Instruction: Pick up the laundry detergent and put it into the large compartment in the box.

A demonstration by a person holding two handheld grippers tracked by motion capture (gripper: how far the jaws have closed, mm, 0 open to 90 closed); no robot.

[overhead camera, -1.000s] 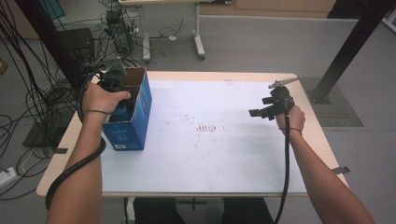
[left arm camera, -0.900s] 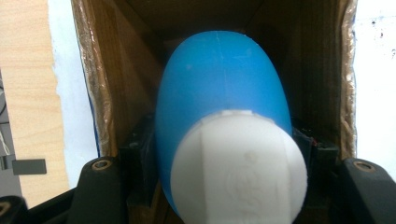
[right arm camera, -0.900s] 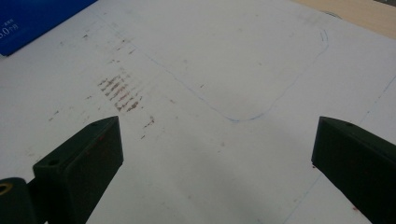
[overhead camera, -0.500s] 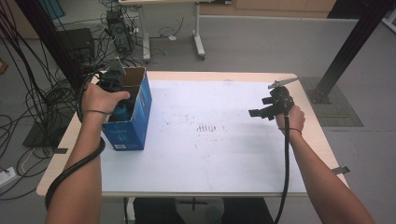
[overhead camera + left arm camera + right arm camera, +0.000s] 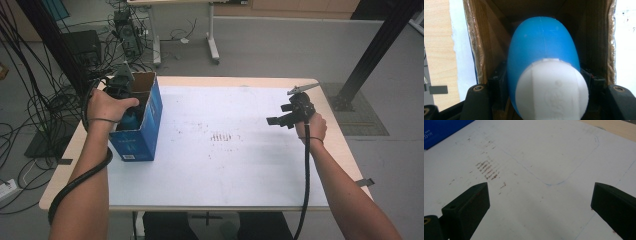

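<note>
we have the left gripper [image 5: 121,86] down in the blue box [image 5: 145,131], its jaws clamped on a blue bottle [image 5: 542,52] with a white cap [image 5: 552,90]. the right gripper [image 5: 280,120] hovers empty, jaws apart, above the table [image 5: 225,190]. we judge the bottle's move unfinished, inward or outward unclear.

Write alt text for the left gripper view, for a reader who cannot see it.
A blue bottle with a white cap sits between the two black jaws of the left gripper, cap toward the camera, inside an open cardboard box with brown inner walls. The white table surface shows on either side of the box.
</note>
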